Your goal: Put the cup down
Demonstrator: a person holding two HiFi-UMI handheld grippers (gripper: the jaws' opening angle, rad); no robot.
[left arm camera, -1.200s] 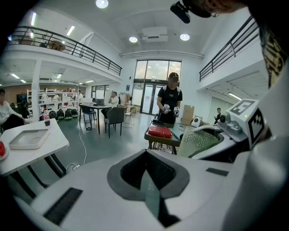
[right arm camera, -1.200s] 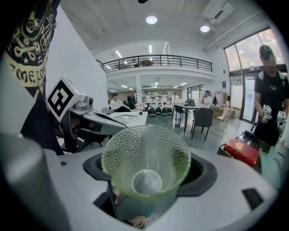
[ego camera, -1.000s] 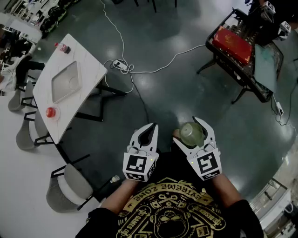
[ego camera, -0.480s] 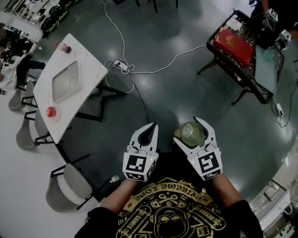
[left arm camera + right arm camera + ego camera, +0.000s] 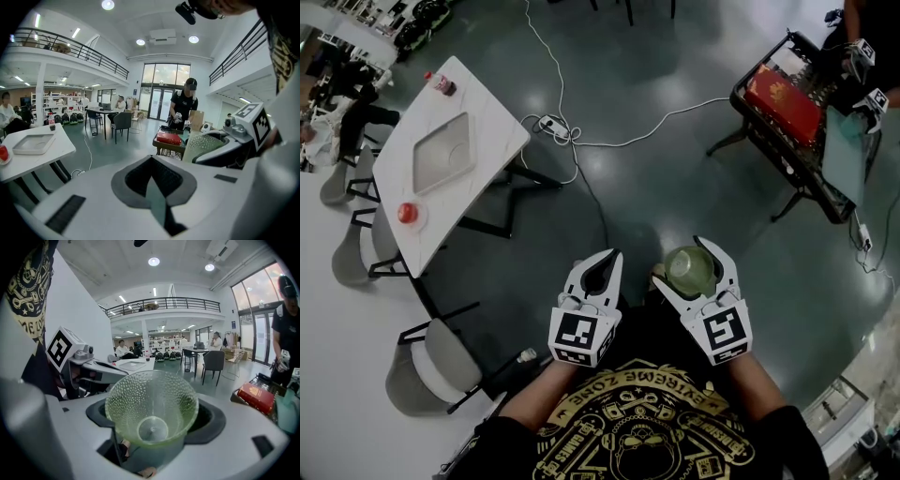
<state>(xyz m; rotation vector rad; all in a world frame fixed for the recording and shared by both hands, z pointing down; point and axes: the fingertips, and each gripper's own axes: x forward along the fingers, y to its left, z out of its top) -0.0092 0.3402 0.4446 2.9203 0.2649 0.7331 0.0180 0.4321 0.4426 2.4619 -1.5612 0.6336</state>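
Little has moved since a second ago: the head view has slid a bit, so desk and cart sit slightly further right in it, while both grippers and the cup hold the same pose close to the body. Dark floor (image 5: 675,178) fills most of the view, a cable (image 5: 619,141) running across it. White desk (image 5: 492,127) is at upper left, well apart from the grippers, with a chair (image 5: 417,375) below it. Cart (image 5: 769,141) is at upper right with a red book (image 5: 783,98) on it. Left gripper (image 5: 604,264) is held in front of the torso; its jaws are pressed together with nothing between them, as the left gripper view confirms. Right gripper (image 5: 686,261) is just beside it, jaws closed around the cup (image 5: 689,270). The right gripper view shows the cup (image 5: 151,408) is green, dimpled and empty, mouth open towards the camera. On the desk are a tray (image 5: 443,165), a small red thing (image 5: 408,213) and a bottle (image 5: 442,83). Progress: judged barely begun, with the cup in the air over bare floor and no surface under it. Left to do: carry it to a surface, probably the desk, lower it upright, then open the right jaws.
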